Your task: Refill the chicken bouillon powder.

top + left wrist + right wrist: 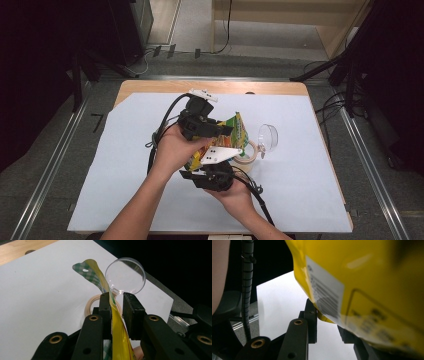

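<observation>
Both grippers hold a yellow bag (239,131) above the table (125,170).
Left gripper (117,305) fingers look parted around its top; right gripper (327,320) fingers' grip cannot be told. Likely next: pulling it open, tape (248,154) at 3 o'clock.

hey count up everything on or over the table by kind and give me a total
Yellow snack bag, held between the two claws: 1
Roll of tape: 1
Clear plastic cup, on its side: 1
Claws, left claw and right claw: 2
Total: 5
</observation>
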### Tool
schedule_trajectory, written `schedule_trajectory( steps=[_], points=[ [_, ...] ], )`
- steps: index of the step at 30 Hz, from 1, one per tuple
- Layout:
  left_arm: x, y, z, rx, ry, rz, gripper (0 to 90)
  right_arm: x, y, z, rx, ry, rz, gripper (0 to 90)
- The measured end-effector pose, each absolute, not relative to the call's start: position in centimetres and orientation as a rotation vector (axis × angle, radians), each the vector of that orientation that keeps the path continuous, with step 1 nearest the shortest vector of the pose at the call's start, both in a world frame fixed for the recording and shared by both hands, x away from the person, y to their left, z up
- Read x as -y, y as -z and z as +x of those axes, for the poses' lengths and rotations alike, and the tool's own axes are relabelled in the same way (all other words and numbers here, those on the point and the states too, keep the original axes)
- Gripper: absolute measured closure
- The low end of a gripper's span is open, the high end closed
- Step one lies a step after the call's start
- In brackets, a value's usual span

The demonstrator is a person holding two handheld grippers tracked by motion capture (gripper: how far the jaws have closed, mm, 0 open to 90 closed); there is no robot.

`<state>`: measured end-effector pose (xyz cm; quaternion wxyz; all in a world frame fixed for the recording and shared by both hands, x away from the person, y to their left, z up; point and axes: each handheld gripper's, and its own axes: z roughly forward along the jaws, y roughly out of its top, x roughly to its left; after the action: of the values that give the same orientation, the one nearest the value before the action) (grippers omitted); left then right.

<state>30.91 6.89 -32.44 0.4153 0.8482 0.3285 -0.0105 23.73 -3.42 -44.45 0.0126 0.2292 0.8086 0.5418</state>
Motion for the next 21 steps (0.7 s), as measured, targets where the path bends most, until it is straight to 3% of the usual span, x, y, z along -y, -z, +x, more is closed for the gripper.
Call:
schedule_trajectory(
  steps=[21],
  points=[
    [-6.79,32.6,30.91,-0.82,0.026,2.125,78.1,3.78,44.53,23.64,-2.514,-1.671,0.693,74.3]
  ],
)
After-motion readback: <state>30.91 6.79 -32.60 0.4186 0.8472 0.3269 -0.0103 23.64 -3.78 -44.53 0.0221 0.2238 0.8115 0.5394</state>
